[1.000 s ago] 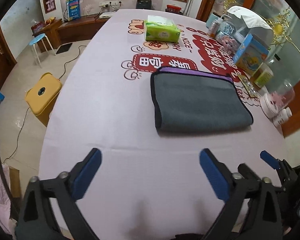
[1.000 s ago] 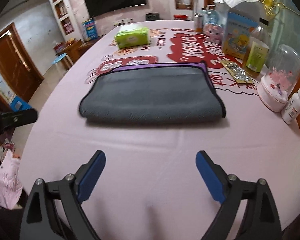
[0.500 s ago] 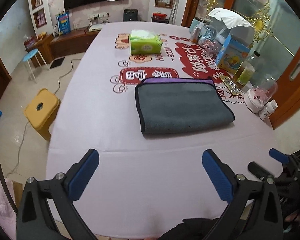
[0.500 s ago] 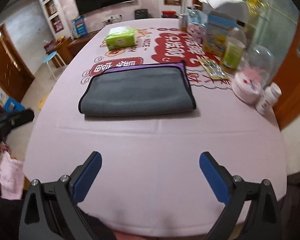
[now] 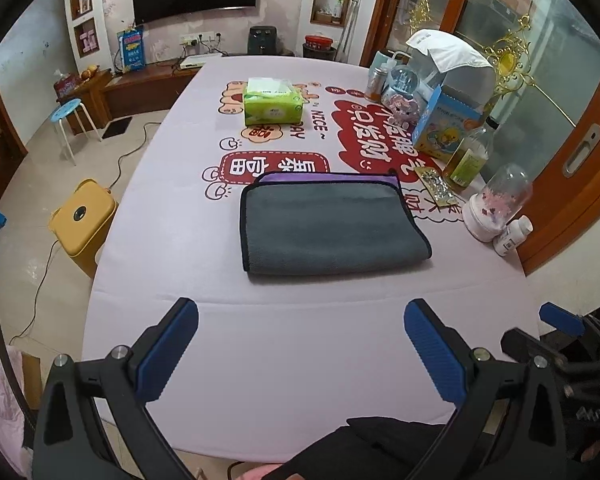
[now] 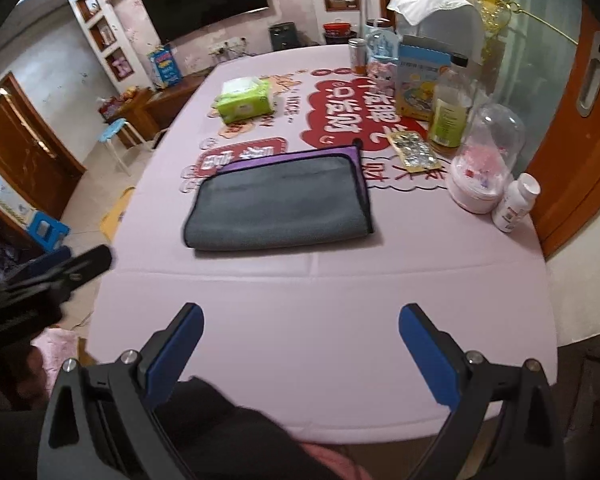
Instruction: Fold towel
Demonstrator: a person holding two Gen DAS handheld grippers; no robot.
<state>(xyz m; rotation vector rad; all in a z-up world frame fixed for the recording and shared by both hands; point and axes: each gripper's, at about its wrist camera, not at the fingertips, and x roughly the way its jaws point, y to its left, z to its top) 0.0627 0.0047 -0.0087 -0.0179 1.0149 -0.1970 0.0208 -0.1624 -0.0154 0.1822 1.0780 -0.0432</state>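
Observation:
A grey towel (image 5: 332, 228) with a purple underside and black trim lies folded flat in the middle of the pink table (image 5: 292, 352); it also shows in the right wrist view (image 6: 280, 208). My left gripper (image 5: 300, 316) is open and empty, held high above the table's near edge, well short of the towel. My right gripper (image 6: 300, 320) is open and empty too, also back over the near edge. The right gripper's tip shows at the right of the left wrist view (image 5: 560, 320); the left gripper shows blurred at the left of the right wrist view (image 6: 68, 268).
A green tissue pack (image 5: 272, 102) sits far behind the towel. Along the right edge stand a blue box (image 5: 444, 128), an oil bottle (image 5: 468, 156), a glass dome (image 5: 496, 204), a white pill bottle (image 5: 512, 236) and a foil blister pack (image 5: 436, 188). A yellow stool (image 5: 84, 220) stands on the floor at left.
Both grippers have pulled back and up from the towel toward the table's near edge. The towel looks smaller and has not moved. Both stay open.

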